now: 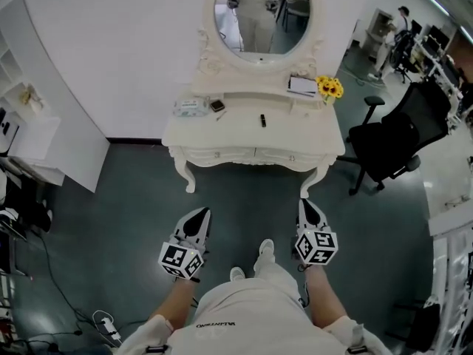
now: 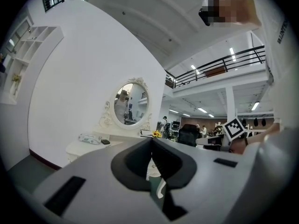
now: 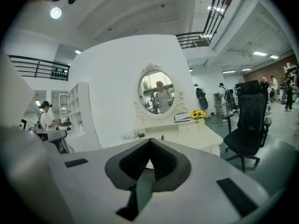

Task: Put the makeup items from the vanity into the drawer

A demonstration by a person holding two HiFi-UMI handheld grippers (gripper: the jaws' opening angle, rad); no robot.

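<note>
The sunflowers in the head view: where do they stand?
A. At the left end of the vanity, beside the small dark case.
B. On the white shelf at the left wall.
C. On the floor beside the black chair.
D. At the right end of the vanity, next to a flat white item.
D: the sunflowers stand at the right end of the vanity, just to the right of the flat white item.

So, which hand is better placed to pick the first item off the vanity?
Right, marginally. Both are shut and empty, well short of the vanity; the right claw sits slightly nearer than the left claw, closer to the small dark item on top.
</note>
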